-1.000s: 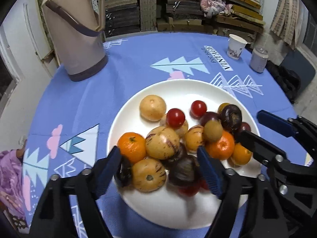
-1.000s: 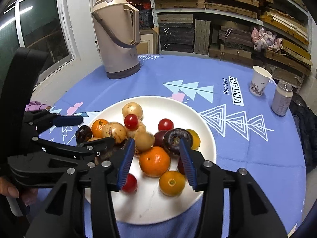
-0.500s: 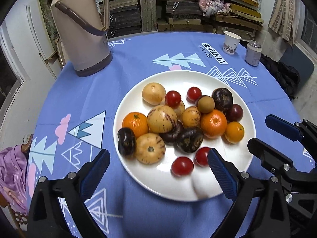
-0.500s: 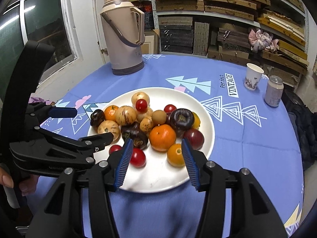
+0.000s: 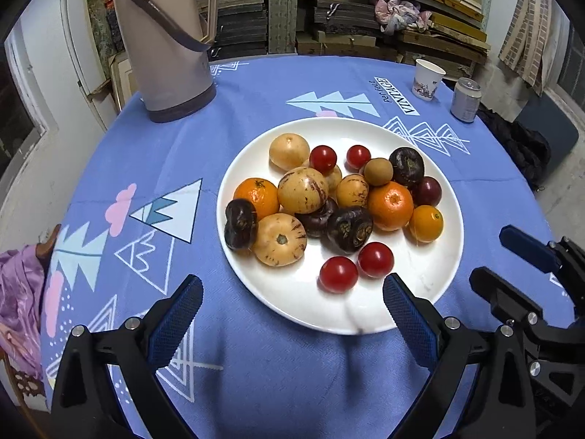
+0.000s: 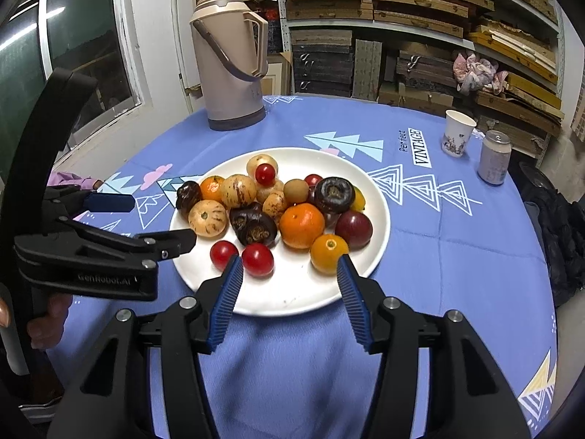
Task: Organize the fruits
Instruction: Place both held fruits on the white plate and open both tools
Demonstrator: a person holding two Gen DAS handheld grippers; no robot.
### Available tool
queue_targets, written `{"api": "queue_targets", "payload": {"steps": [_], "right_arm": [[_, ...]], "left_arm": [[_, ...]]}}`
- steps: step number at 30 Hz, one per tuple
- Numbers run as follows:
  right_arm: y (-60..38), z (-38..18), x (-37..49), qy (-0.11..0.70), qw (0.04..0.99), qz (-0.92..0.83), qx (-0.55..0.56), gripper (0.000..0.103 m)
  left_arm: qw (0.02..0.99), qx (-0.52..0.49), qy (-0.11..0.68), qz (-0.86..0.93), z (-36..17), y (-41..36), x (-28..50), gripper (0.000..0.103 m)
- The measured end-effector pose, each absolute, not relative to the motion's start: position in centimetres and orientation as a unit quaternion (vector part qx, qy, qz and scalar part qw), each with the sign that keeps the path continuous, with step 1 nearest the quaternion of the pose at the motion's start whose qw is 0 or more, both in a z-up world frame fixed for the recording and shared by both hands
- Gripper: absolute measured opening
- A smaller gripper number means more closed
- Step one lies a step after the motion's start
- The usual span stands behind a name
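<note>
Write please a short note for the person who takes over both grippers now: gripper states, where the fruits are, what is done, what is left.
Left gripper: open wide, empty, over the near rim of the white plate.
Right gripper: jaws opening, nothing between them, also at the near rim.
Fruits: all heaped on the plate; two cherry tomatoes nearest the grippers, small orange beside them.
Done: all fruit lies on the plate, mixed together.
Left: whether more sorting is wanted, the pictures do not say. Thermos, paper cup and can stand apart.
</note>
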State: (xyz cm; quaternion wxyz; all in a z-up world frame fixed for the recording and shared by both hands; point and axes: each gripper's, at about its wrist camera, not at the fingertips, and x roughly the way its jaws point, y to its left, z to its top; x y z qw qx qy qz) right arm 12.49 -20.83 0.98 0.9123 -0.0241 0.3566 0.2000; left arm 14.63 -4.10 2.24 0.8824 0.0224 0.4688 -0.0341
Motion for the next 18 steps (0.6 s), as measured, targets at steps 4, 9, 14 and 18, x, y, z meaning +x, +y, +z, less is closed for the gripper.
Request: {"api": "queue_targets", "payload": {"steps": [4, 9, 14, 18], "right_arm": [[-20.84, 0.87, 12.02, 0.358, 0.912, 0.199, -0.025, 0.052], [-20.79, 0.85, 11.75, 0.358, 0.912, 0.201, -0.027, 0.052], [-20.64, 0.95, 11.64, 0.356, 0.912, 0.204, -0.026, 0.052], [-20.63, 0.96, 11.63, 0.356, 0.912, 0.203, -0.026, 0.053]], "left_arm": [[0.884, 0.007, 0.464, -0.051, 2.22, -3.91, 14.13, 0.099], [0.888, 0.013, 0.456, -0.052, 2.50, -4.19, 13.67, 0.099], [0.886, 0.024, 0.462, -0.043, 2.36, -4.43, 13.75, 0.099], [0.885, 0.026, 0.462, -0.042, 2.30, -4.49, 13.70, 0.099]]}}
